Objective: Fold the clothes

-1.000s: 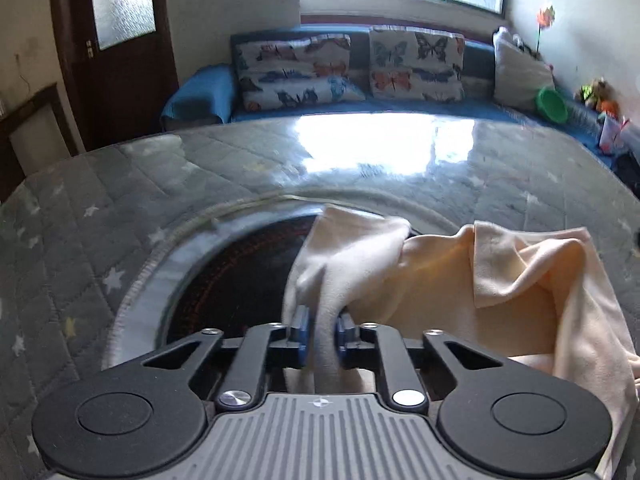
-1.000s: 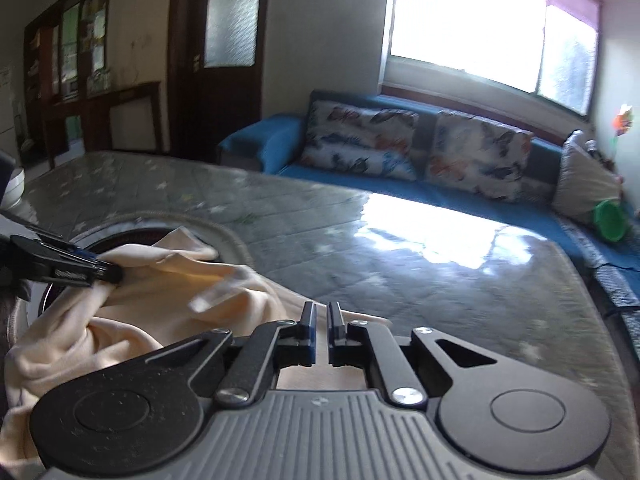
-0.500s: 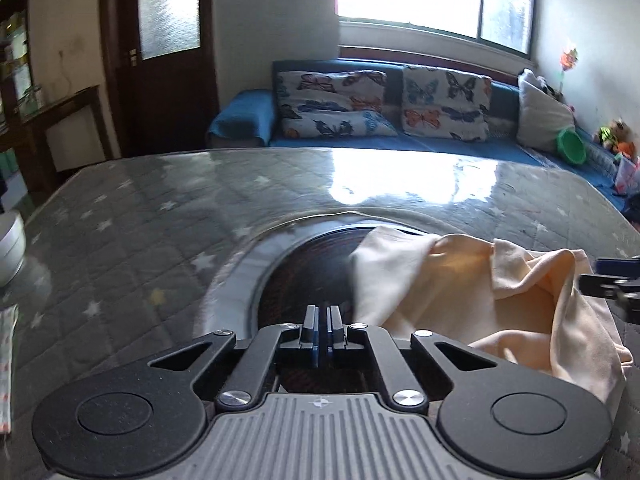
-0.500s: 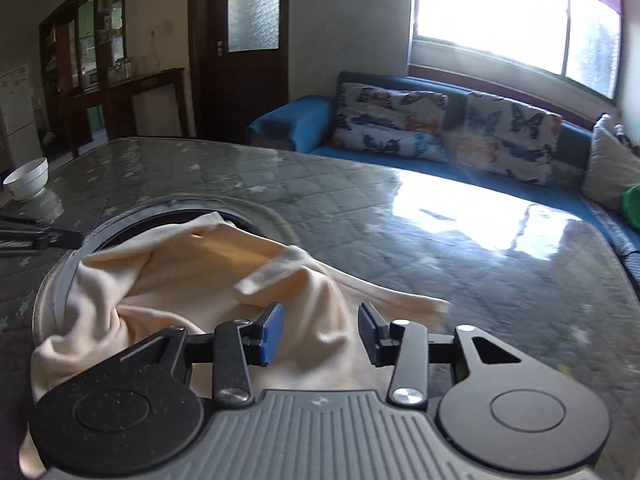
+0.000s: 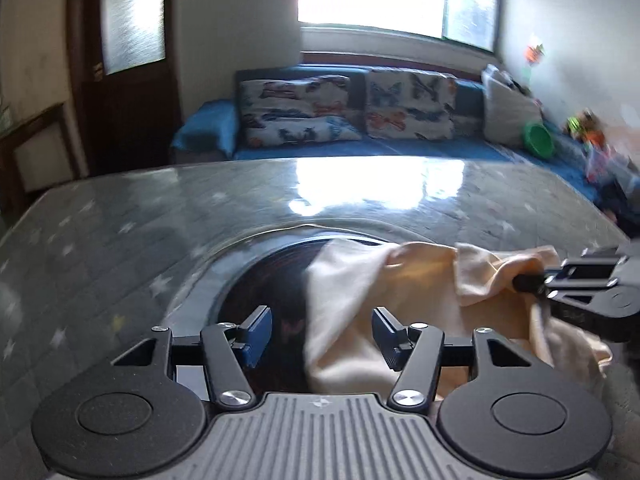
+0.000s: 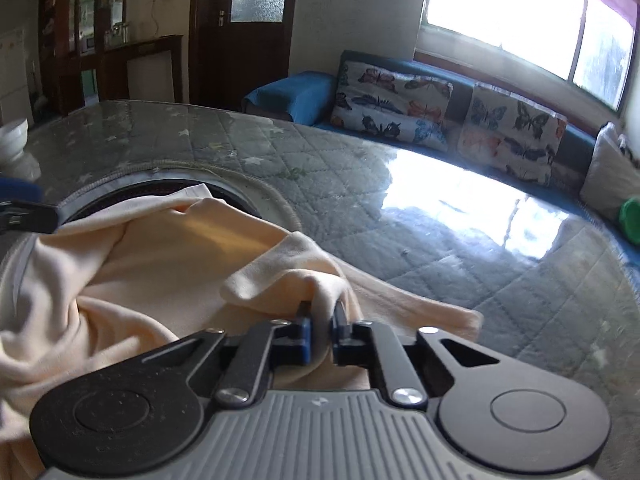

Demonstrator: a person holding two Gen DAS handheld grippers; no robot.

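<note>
The right claw [image 6: 320, 330] is closed on a fold of the cream garment [image 6: 152, 264]. The left claw [image 5: 322, 334] is opening, pads clear of the cloth, above the quilted counter [image 5: 120, 248].

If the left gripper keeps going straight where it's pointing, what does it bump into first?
Probably the left edge of the crumpled cream cloth, with the dark round inset in the star-patterned table right beside it. The left gripper is opening with nothing gripped. Depth is hard to judge.

no readable text, no labels, no brands, no numbers, no signs anywhere
</note>
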